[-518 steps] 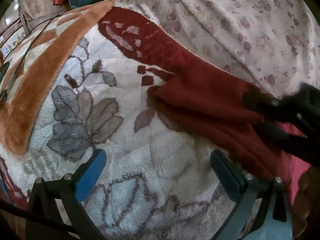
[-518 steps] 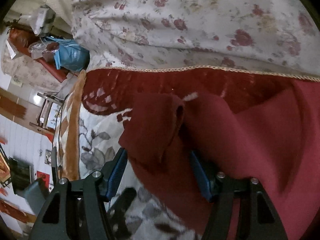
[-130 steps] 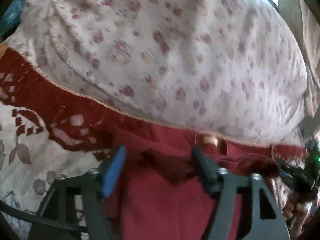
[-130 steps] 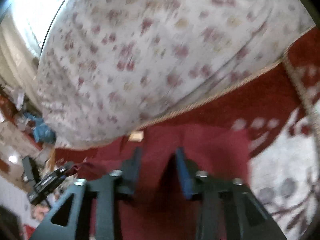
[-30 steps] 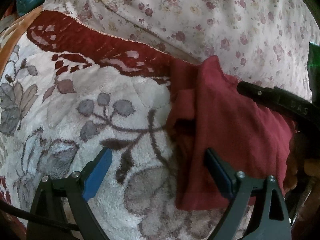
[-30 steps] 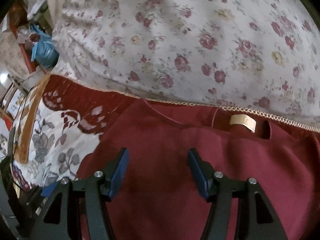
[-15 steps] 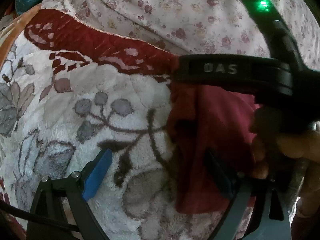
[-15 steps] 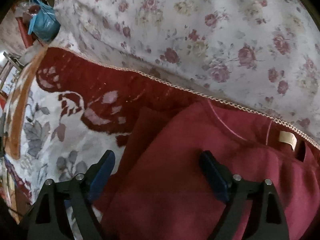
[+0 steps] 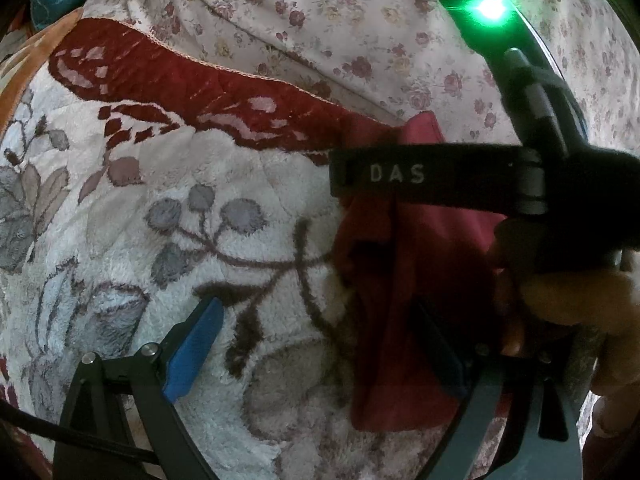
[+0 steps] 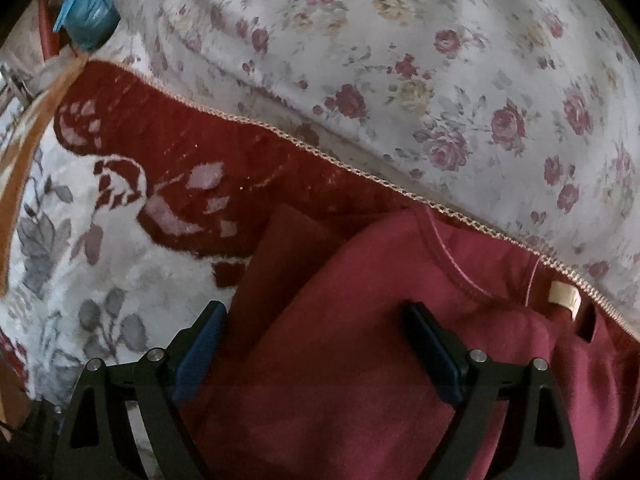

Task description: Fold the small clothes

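Nearest in the left wrist view, left gripper [image 9: 316, 344] spread wide, one blue pad [image 9: 194, 350] over the plush floral blanket [image 9: 168, 248], the other finger over the edge of the dark red garment [image 9: 404, 280]; nothing pinched. Just beyond, crossed by the black body of the other tool, marked "DAS", with a green light [image 9: 490, 8] at its far tip and a hand [image 9: 580, 300] wrapped round its handle.

From the right wrist view, right gripper [image 10: 316, 344] likewise spread, both fingers resting over the dark red garment [image 10: 360, 340], nothing clamped. Garment lay partly folded on the blanket [image 10: 100, 264], a flap tucked beneath at its left, neckline and cream label [image 10: 564, 298] towards the far right, touching the blanket's dark red border. Farther off, rose-printed bedding [image 10: 400, 60]. Farthest, top left, a blue bag [image 10: 90, 10]; contents impossible to tell.
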A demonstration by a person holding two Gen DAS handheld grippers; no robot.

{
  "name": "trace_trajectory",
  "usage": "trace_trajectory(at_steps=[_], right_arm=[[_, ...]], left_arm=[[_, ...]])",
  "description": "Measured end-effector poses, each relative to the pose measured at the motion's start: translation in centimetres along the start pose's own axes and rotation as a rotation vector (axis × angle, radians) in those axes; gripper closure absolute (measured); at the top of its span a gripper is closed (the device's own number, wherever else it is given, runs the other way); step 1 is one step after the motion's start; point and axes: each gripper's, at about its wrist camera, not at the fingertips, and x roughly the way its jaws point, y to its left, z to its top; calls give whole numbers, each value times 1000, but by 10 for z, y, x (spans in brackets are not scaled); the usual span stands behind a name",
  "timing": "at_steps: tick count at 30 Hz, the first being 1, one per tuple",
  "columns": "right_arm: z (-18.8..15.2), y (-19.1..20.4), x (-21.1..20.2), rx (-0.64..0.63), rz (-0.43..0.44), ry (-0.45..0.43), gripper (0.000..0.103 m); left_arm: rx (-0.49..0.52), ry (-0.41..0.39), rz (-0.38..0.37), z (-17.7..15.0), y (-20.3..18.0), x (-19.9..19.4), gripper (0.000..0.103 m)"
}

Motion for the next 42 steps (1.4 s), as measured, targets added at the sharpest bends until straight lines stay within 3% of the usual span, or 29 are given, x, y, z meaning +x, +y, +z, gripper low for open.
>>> trace_trajectory(at_steps=[4, 11, 15, 17, 21, 23, 28, 31, 34, 36, 38, 42], right_arm=[[-3, -4, -5, -8, 2, -45, 26], [-10, -36, -22, 71, 161, -83, 55], [-16, -46, -31, 103, 216, -105, 63], [-19, -51, -33, 124, 239, -112, 66], [-23, -63, -36, 158, 272, -109, 68], [-24, -63, -36, 166, 280, -108, 70], [-28, -68, -42, 177, 290, -111, 75], [-30, -72, -44, 190, 298, -113, 75], [-33, -80, -47, 225, 327, -110, 74], [-37, -88, -50, 289, 374, -107, 64], [-43, -96, -54, 341, 384, -122, 38], [-50, -97, -61, 342, 379, -146, 29]], left_arm=[[-11, -9, -14, 1, 2, 4, 9], [-40, -53, -65, 6, 3, 10, 9], [-76, -85, -190, 9, 2, 11, 9], [-69, -108, -202, 10, -2, 12, 11], [-14, -104, -233, 14, -14, 18, 33], [10, -85, -279, 15, -19, 22, 57], [34, -58, -312, 12, -25, 24, 70], [57, -71, -346, 10, -29, 13, 76], [93, -83, -331, 7, -34, 9, 77], [96, -86, -333, 6, -35, 6, 77], [97, -91, -341, 5, -35, 3, 77], [95, -94, -341, 4, -36, 1, 77]])
